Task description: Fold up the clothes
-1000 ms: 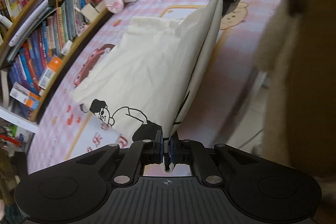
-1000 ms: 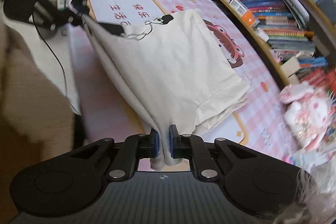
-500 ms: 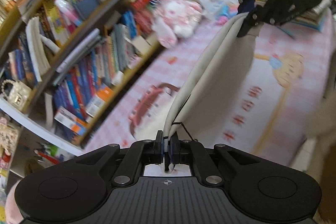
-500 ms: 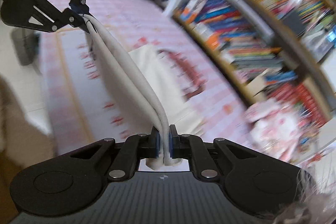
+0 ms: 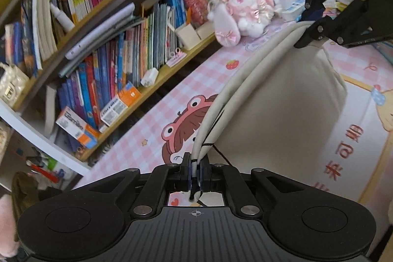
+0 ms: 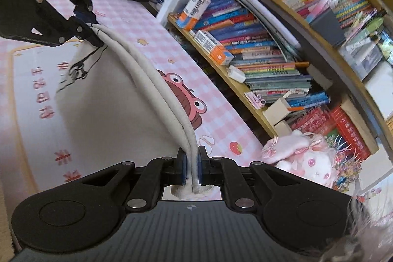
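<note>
You now hold the shirt [image 5: 282, 100] lifted higher than a second ago, its doubled edge taut between both tools: left tool [image 5: 195, 170] and right tool [image 6: 191, 161] each pinch it. Its body hangs over the surface [image 6: 157, 41], so the fold is mid-carry.

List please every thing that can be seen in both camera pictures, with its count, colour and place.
Garment: one, cream with black line drawing, held stretched between both grippers, hanging over the mat.
Mat: one, pink checked with cartoon frog-hat figure, under the garment.
Plush toy: one, pink and white, on the mat by the shelf.
Bookshelf: one, wooden, crowded with many-coloured books, along the mat's far side.
Boxes: several, white and orange, on the lower shelf.
Left gripper: one, black, shut on the garment's edge.
Right gripper: one, black, shut on the garment's edge.
</note>
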